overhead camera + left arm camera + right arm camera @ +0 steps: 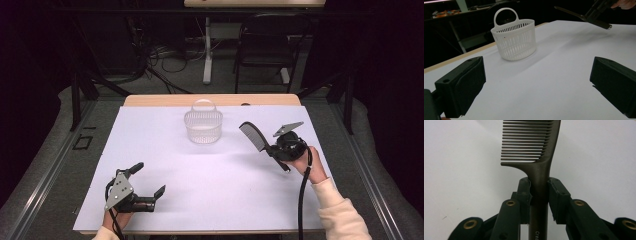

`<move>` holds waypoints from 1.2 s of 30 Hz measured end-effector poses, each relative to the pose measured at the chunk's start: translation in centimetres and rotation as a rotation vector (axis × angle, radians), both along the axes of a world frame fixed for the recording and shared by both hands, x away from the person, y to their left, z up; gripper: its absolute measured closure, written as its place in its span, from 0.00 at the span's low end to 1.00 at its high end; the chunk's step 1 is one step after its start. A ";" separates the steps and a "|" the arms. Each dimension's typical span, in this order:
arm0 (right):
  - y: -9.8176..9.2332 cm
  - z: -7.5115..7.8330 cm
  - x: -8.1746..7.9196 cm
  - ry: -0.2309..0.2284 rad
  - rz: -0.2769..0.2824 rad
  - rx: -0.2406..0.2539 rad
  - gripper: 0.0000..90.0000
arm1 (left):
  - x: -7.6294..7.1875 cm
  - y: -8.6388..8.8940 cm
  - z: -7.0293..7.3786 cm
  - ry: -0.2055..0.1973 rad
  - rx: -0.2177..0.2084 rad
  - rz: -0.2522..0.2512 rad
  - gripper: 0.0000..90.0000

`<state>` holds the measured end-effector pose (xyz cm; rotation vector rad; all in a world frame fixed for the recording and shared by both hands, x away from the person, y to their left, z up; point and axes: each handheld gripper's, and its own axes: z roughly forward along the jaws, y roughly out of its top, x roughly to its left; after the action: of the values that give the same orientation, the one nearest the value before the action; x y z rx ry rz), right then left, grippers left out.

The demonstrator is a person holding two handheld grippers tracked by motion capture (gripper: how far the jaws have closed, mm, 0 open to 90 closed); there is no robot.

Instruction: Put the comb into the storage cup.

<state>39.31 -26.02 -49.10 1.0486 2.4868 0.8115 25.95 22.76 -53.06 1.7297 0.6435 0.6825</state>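
Note:
A black comb (254,136) is held above the white table at the right, its teeth end pointing toward the far left. My right gripper (274,150) is shut on the comb's handle (539,195), both jaws pressed against it. A white slatted basket (203,125) with a loop handle stands upright at the far middle of the table, a short way left of the comb. The basket (514,40) also stands ahead in the left gripper view, with the comb (584,17) held at the upper right. My left gripper (148,179) rests near the front left edge, open, with nothing between its jaws.
A white sheet (210,170) covers the wooden table (150,100). Behind the table stand a black folding chair (265,45) and a white table leg (207,50) among floor cables. Black stand legs (80,90) flank the table's far corners.

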 end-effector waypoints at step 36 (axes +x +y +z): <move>0.6 0.3 -0.2 -0.054 -0.023 0.063 0.81 | -0.1 0.0 0.0 -0.003 0.000 0.001 0.00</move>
<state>39.15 -25.41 -48.76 1.0598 2.4145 0.9046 25.88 22.77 -53.02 1.7281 0.6425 0.6862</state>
